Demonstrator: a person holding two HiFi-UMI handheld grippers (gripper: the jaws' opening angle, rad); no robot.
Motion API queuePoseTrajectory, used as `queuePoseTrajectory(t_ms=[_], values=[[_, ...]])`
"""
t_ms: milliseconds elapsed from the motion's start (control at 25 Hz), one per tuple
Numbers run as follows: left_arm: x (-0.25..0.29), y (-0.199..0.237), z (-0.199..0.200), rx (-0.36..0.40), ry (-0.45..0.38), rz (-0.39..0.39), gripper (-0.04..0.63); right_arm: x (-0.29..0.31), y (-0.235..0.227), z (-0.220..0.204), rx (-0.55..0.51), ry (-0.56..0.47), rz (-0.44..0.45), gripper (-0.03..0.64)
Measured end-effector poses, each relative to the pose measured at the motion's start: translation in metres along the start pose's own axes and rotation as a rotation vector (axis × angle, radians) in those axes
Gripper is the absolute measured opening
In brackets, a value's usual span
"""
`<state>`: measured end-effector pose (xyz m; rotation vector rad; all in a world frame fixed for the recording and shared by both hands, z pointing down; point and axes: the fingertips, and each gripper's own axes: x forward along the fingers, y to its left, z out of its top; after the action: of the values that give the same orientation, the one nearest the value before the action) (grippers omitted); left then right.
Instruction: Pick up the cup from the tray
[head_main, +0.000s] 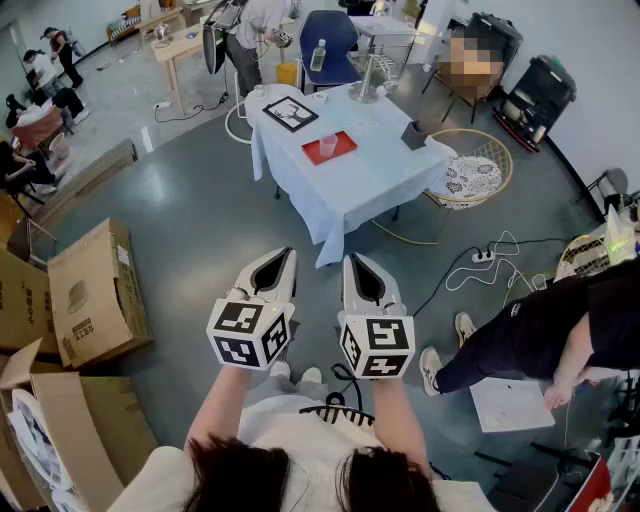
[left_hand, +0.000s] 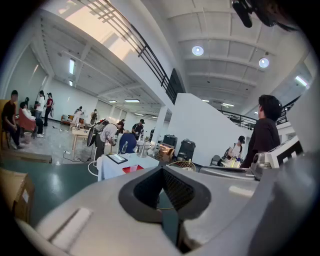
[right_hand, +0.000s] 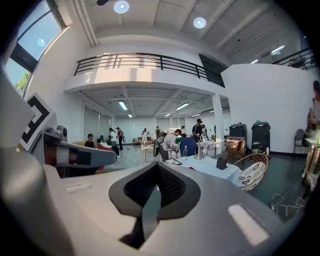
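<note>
Head view: two tongs, left (head_main: 280, 262) and right (head_main: 356, 268), held side by side, each pressed fully together with nothing in its grip, aim toward 12 o'clock at one white-clothed worktop (head_main: 350, 185). One red tray (head_main: 345, 140) lies there, and one pale cup (head_main: 327, 148) stands in it, well apart from both tongs, at their 12 o'clock.

Left gripper view: the left tongs (left_hand: 162, 168) are closed and empty; the tray (left_hand: 131, 169) shows far off at 9 o'clock of the tips.

Right gripper view: the right tongs (right_hand: 157, 164) are closed on nothing; the worktop (right_hand: 212, 170) stands distant at 3 o'clock, the cup too small to make out.
</note>
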<state>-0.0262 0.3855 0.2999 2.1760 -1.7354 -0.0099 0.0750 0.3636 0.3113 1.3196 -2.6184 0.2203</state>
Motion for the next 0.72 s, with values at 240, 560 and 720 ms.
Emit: queuePoseTrajectory(t_ms=[240, 560, 720], values=[[-0.0002, 0.0011, 0.0019, 0.005, -0.002, 0.000, 0.000, 0.0010, 0.0004, 0.0013, -0.001, -0.005, -0.007, 0.025], [0.0023, 0.0010, 0.0029, 0.006, -0.001, 0.005, 0.000, 0.0015, -0.0040, 0.0015, 0.000, -0.005, -0.017, 0.025], [0.0069, 0.0004, 0.0005, 0.007, 0.007, 0.013, 0.000, 0.0045, -0.0089, 0.0003, 0.011, -0.002, -0.019, 0.025]])
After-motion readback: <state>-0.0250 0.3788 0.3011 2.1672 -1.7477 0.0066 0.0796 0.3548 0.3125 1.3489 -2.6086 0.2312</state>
